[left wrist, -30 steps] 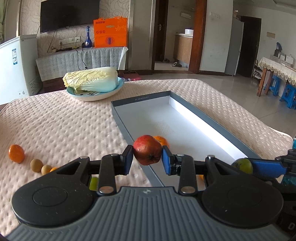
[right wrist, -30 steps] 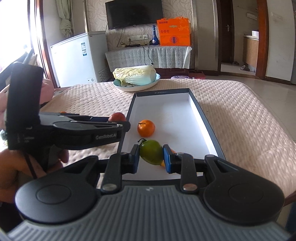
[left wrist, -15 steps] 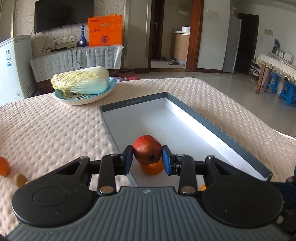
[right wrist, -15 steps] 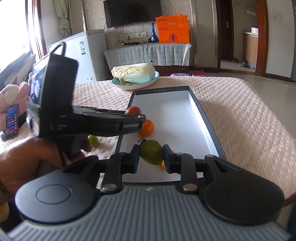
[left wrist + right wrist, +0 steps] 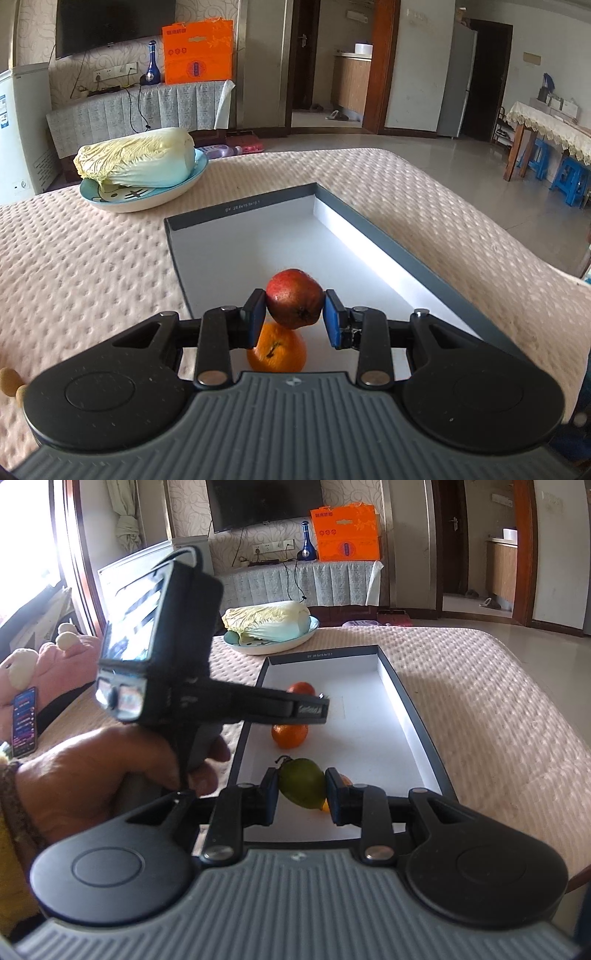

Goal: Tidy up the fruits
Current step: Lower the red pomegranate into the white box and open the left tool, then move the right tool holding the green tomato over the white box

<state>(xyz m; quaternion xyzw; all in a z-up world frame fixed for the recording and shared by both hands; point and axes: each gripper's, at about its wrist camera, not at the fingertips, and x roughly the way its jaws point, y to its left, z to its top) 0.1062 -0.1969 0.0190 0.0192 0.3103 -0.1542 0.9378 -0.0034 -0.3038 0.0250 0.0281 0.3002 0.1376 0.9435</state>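
Observation:
My left gripper (image 5: 294,314) is shut on a red apple (image 5: 294,298) and holds it over the grey-rimmed white box (image 5: 406,254), above an orange (image 5: 277,349) lying inside. In the right wrist view the left gripper (image 5: 314,710) reaches over the box (image 5: 417,716), the red apple (image 5: 301,688) showing behind it and the orange (image 5: 290,735) below it. My right gripper (image 5: 301,794) is shut on a green fruit (image 5: 302,782) at the box's near end, in front of a small orange fruit (image 5: 345,780).
A blue plate (image 5: 147,192) with a napa cabbage (image 5: 136,158) stands beyond the box on the quilted pink table cover. Small fruits (image 5: 7,378) lie at the far left edge. A phone (image 5: 24,722) and plush toy (image 5: 48,653) lie to the left.
My left gripper has carried the red apple rightward from the box's left rim to over the orange inside the box. The right gripper has kept the green fruit almost still.

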